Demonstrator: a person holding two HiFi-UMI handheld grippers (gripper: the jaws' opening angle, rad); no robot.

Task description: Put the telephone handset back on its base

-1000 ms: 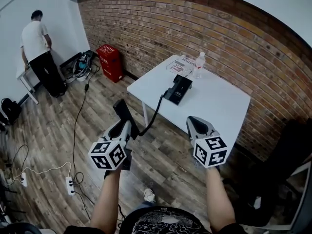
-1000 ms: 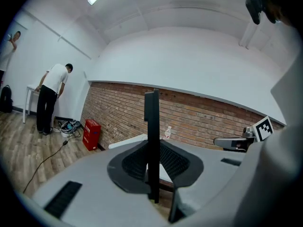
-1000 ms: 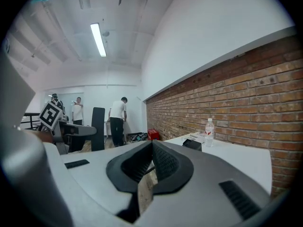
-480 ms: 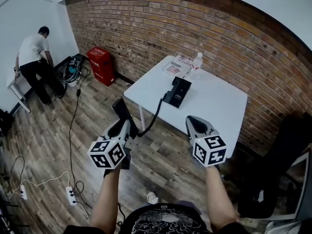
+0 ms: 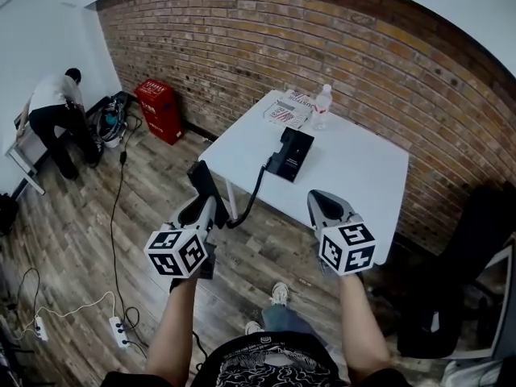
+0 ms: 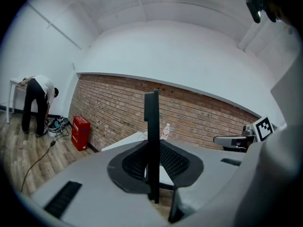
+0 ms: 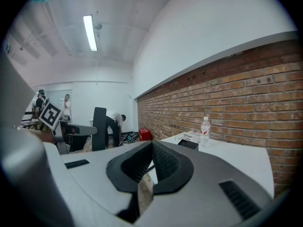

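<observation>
Handset [image 5: 203, 185] sits off its base [image 5: 291, 153], clamped between the jaws of the left gripper [image 5: 208, 208]. The left gripper view shows it as a black bar standing upright through the closed pads. It is held over the wooden floor [image 5: 81, 216], short of the near edge of the white table [image 5: 355, 176]. The black cord [image 5: 251, 196] runs from the handset up over the table edge to the base. The base lies flat on the table, towards the brick wall, near a water bottle [image 5: 322, 107] and some printed papers [image 5: 289, 110]. The right gripper [image 5: 322, 204] is level with the left one, its jaws brought together with nothing between them. A red box [image 5: 158, 110] stands against the wall, and a person [image 5: 52, 115] bends over at far left.
</observation>
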